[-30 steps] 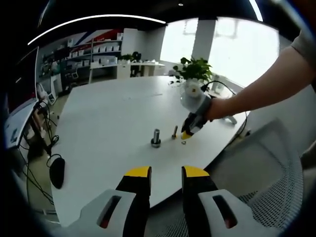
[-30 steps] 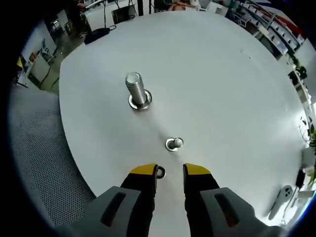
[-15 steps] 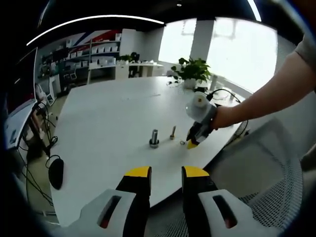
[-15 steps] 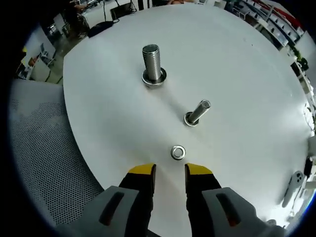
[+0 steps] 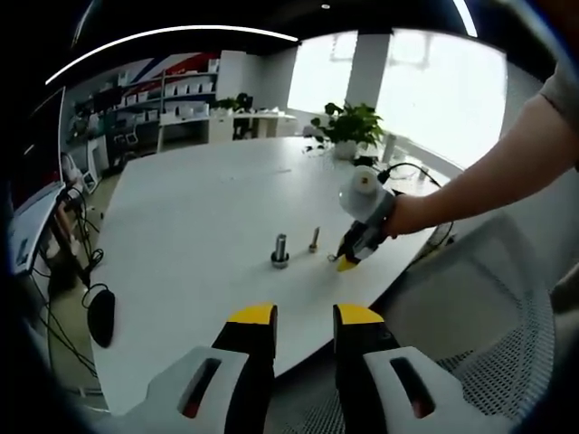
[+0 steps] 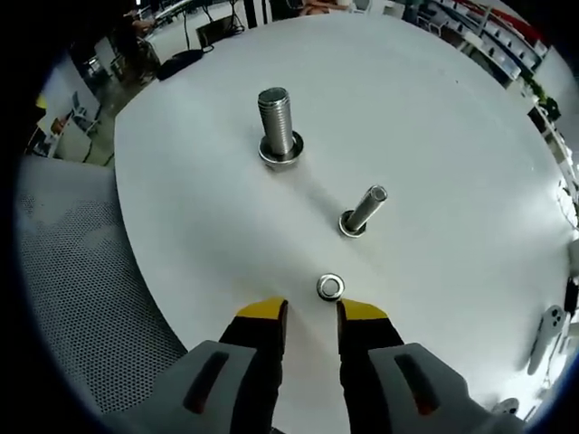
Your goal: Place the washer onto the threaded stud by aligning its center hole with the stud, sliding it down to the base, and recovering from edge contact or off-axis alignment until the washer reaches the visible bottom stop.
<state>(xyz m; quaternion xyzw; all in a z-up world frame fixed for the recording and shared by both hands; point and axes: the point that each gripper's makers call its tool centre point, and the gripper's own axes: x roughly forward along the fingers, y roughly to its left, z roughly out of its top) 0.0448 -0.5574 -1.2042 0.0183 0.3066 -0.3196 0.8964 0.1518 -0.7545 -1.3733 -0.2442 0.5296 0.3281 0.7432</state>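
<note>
- Steel on white: we are looking at the washer (image 6: 330, 287) lying flat on the table (image 6: 452, 136), just ahead of the right gripper (image 6: 312, 312) and a touch toward its right jaw.
- We are holding the right gripper's jaws a narrow gap apart with nothing between them; the washer is sitting just beyond the tips, not yet inside the gap.
- We are judging the pick as the step in hand: the tips need to close the short way forward so the washer's rim falls between the jaws.
- Beyond the washer, the thin stud (image 6: 363, 211) is leaning in the right gripper view, its base near; the thick bolt (image 6: 279, 128) is standing farther off, upright.
- We are keeping the left gripper (image 5: 303, 316) well back off the table edge, jaws a little apart and empty, so the right one is clearly nearer.
- From the left gripper view we are getting the side-on picture: the hand (image 5: 403, 215) bringing the right gripper (image 5: 346, 262) down to the table beside the stud (image 5: 314, 240) and bolt (image 5: 280, 250); the washer is too small to make out there.
- From the right gripper view we are getting the washer's hole and its line to the stud.
</note>
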